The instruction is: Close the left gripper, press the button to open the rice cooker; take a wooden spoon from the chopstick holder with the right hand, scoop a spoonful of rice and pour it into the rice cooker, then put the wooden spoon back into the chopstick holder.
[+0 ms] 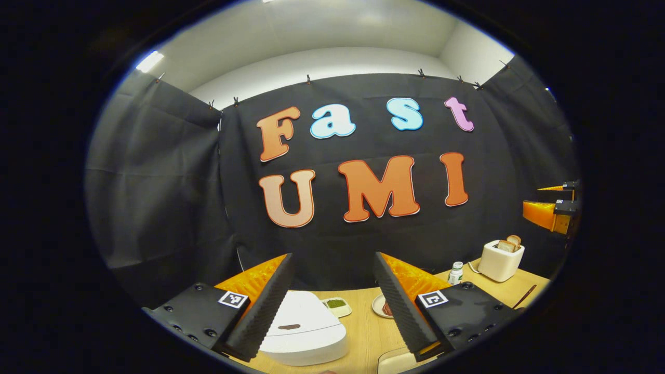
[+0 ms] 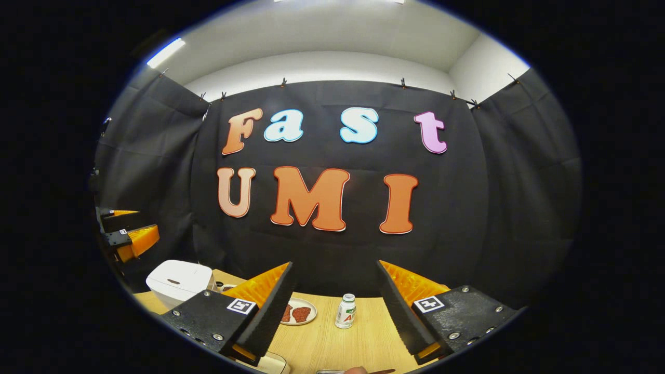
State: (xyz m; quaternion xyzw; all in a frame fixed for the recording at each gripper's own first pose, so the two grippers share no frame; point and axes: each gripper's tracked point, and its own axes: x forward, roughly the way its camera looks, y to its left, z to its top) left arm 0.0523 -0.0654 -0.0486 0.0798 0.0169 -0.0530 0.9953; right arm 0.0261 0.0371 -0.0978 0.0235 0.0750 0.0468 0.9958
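Note:
The white rice cooker point(image 1: 304, 327) stands on the wooden table just below my left gripper point(image 1: 332, 257), lid down, with a dark button point(image 1: 289, 326) on its top. The left gripper's fingers are spread wide with nothing between them. From the right gripper view the cooker point(image 2: 176, 280) sits low at the left. My right gripper point(image 2: 334, 265) is held above the table, open and empty. A thin brown stick point(image 1: 524, 296) lies near the table's right edge; I cannot tell what it is.
On the table sit a small dish of green stuff point(image 1: 336, 305), a plate of brown food point(image 2: 297, 312), a small white bottle point(image 2: 345, 310) and a toaster with bread point(image 1: 500, 258). A white object point(image 1: 400, 361) lies at the near edge.

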